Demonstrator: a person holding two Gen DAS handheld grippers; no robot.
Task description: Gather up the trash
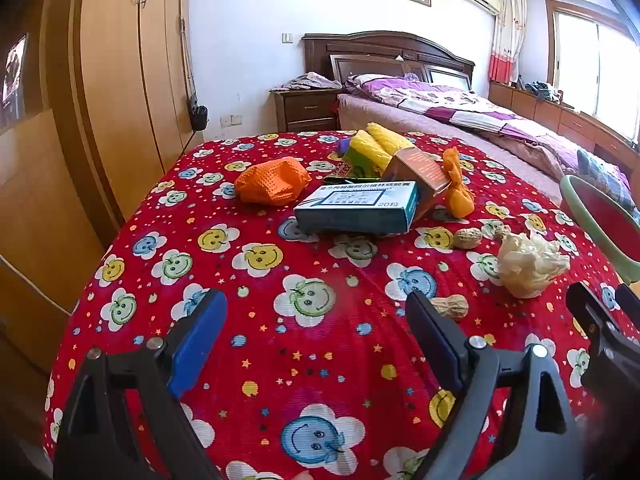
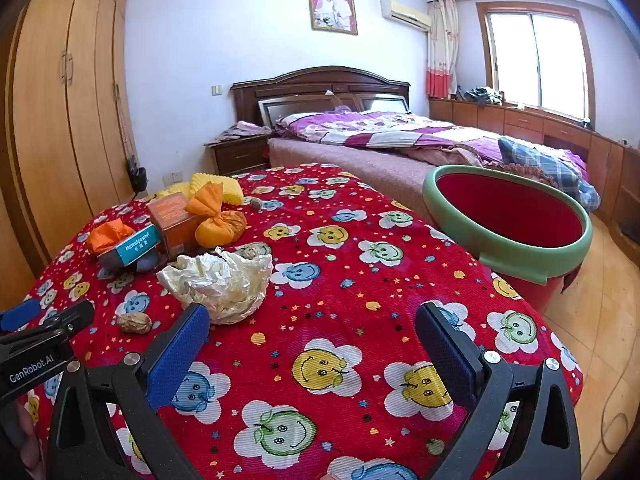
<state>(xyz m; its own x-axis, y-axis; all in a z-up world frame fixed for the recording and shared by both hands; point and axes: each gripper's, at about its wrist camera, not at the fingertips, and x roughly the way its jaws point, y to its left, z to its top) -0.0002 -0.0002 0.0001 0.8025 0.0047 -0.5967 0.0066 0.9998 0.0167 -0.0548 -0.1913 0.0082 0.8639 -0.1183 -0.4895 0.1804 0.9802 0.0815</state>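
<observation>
A table under a red smiley-flower cloth [image 1: 256, 344] [image 2: 360, 216] carries the trash. A crumpled white paper [image 1: 528, 264] [image 2: 224, 280] lies just beyond my right gripper's left finger. Peanuts [image 1: 466, 238] [image 2: 134, 323] lie near it. Further back are a blue box [image 1: 356, 208] [image 2: 132, 252], an orange box [image 1: 420, 172], an orange tied bag [image 1: 458, 192] [image 2: 218, 224], an orange foam net [image 1: 272, 180] and yellow foam nets [image 1: 380, 144]. My left gripper [image 1: 316, 312] [image 2: 44, 314] and right gripper [image 2: 312, 320] [image 1: 604, 300] hover open over the near cloth, both empty.
A red bin with a green rim [image 2: 508, 216] [image 1: 600, 216] stands by the table's right side. Behind are a bed [image 2: 400, 136], a nightstand [image 1: 308, 108] and a tall wardrobe [image 1: 120, 80] on the left. A cable lies on the wooden floor [image 2: 608, 360].
</observation>
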